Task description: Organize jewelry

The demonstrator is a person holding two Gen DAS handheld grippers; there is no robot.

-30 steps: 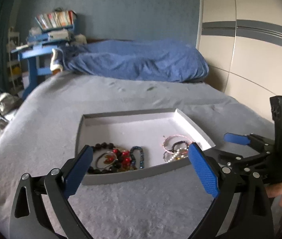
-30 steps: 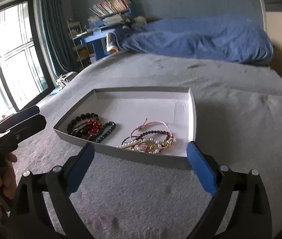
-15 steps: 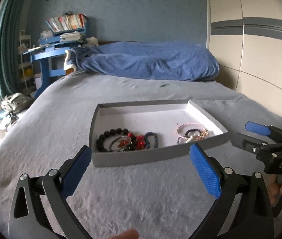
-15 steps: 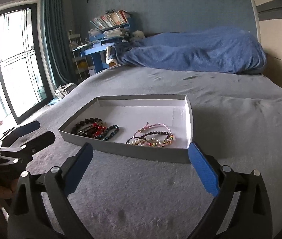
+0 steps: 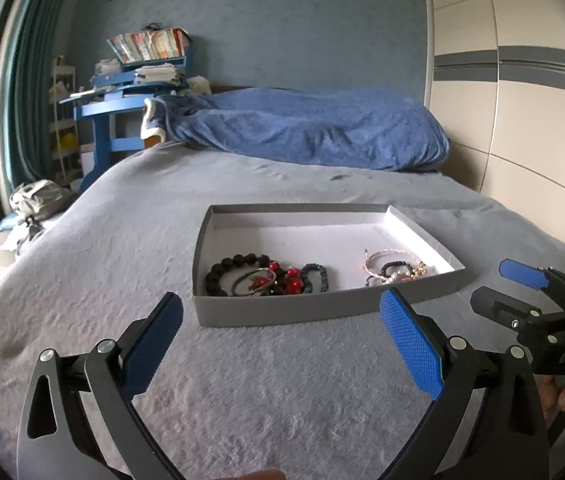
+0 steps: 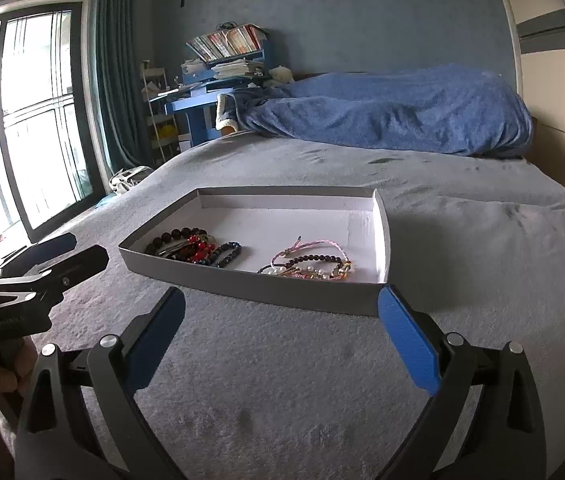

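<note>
A shallow grey tray [image 5: 322,310] with a white inside lies on the grey bed; it also shows in the right wrist view [image 6: 266,294]. In its left part lies a heap of dark bracelets [image 5: 266,278] [image 6: 194,246] with black, red and blue beads. In its right part lies a heap of pale bracelets [image 5: 392,270] [image 6: 310,264], pink cord, pearls and dark beads. My left gripper [image 5: 280,328] is open and empty, just short of the tray's near wall. My right gripper [image 6: 280,322] is open and empty, also short of the tray. Each gripper shows in the other's view [image 5: 522,292] [image 6: 48,258].
A rumpled blue duvet [image 5: 314,132] lies across the far end of the bed. A blue desk with books [image 5: 138,80] stands at the back left by the curtain and window [image 6: 38,112]. A wardrobe [image 5: 522,112] lines the right side.
Both grippers have drawn back and lowered, so the tray sits farther off and is seen at a flatter angle. Both stay open. The jewelry has not moved.
</note>
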